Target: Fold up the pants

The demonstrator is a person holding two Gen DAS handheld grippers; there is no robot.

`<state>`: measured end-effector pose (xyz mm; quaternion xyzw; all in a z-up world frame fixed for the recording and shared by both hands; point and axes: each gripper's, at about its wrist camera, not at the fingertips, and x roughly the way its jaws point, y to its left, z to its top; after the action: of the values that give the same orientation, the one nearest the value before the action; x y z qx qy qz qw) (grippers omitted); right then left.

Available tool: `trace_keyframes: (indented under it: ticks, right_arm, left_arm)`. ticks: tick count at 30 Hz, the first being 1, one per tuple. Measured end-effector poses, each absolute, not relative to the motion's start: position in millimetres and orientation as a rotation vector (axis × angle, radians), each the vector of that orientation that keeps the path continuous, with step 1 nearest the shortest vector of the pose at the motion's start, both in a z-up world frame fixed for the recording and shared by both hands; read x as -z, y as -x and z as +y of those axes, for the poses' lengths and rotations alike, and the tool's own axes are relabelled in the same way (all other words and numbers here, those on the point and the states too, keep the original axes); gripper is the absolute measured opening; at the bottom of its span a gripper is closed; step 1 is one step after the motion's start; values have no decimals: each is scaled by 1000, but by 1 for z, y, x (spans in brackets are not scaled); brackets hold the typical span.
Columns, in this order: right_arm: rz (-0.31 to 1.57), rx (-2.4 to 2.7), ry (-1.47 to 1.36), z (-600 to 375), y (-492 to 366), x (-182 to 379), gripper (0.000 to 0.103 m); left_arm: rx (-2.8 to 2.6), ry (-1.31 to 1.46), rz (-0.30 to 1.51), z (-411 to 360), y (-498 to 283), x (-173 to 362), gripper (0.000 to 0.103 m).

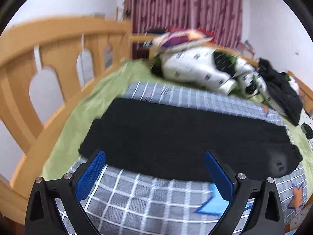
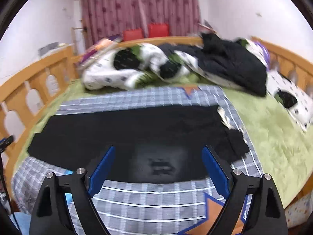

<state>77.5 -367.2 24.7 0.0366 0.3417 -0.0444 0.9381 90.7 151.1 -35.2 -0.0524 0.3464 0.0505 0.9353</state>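
A wooden-railed bed (image 1: pixel 58 45) is filling both views, standing before a dark pink pleated curtain (image 2: pixel 137 5) and white walls. A fuzzy green blanket (image 2: pixel 264 121) is covering the mattress, and a grey plaid sheet with orange and blue stars (image 2: pixel 148 199) is lying across it.

The long black pants (image 1: pixel 176 133) are lying flat on the plaid sheet, stretched crosswise in a broad dark band, one layer seeming to sit on another with a stepped edge at the left end. In the right wrist view a pale worn patch is showing near the front edge, and a bit of white lining is peeking out at the right end.

The left hand-held gripper (image 1: pixel 154 173) is hovering above the near edge of the pants, its blue pads spread wide and pinching nothing. The right hand-held gripper (image 2: pixel 158 171) is likewise spread wide, empty, just over the pants' front edge.

Motion blur is smearing everything. The heap of white spotted bedding (image 1: pixel 195 68) and dark clothing (image 2: pixel 234 64) at the far end is hard to make out.
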Motion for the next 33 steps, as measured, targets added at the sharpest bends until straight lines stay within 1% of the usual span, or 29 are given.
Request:
trace_keyframes:
  ticks: [2,4,6,7,8,10,13,19,20,21,22,23,24,25,27,28,33]
  right_arm:
    - [722,127,-79,-385,-82,-2,87]
    - [754,164,-118,-408,-85,30,81]
    - [796,184,-184,-430,-86,63,81]
    - [818,195,-212,-438,-88,78,80]
    - [839,203,-239,-444,-89,91,79]
    - [871,197,-281,-454,-90,112,74]
    - [866,204,-325,-458,-93,132,74]
    - [842,187,-471,-474,-123,154,74]
    - [839,194,-490,-475,-128,158,74]
    - [835,198,-494,-474,-132,158,73]
    - [827,208,-484,-473,-138,158,64]
    - [828,219,-468,-471,-144,157,57]
    - [834,228,-463,-470,-149,156,43]
    - [838,226,-471,-471,-152,155,33]
    - [828,236,-470,-472,-155,147,25]
    - [822,225,-468,-472,-154,141,23]
    - [745,166,-440,-468,-154,97,21]
  left_arm:
    - [-128,161,746,176,-95,67,100]
    - [-125,221,787,193,-98,97,100]
    - [-127,277,834,208,-101,125,99]
    - [-135,307,852,215,-104,137,96]
    - [-139,341,871,221,-107,148,89]
    - [-134,408,892,230,-112,163,87]
    - [-113,531,902,241,-127,182,85]
    - [-126,607,866,240,-156,192,84]
    - [-164,604,863,239,-160,192,76]
    - [-199,597,860,239,-165,192,62]
    - [-235,579,859,238,-167,190,54]
    - [-269,554,868,237,-170,189,38]
    - [-282,536,878,236,-172,188,18]
    - [-276,526,892,236,-172,187,12]
    - [-233,534,892,240,-170,178,8]
    - [-219,531,885,242,-169,173,8]
    - [-163,556,815,249,-167,126,8]
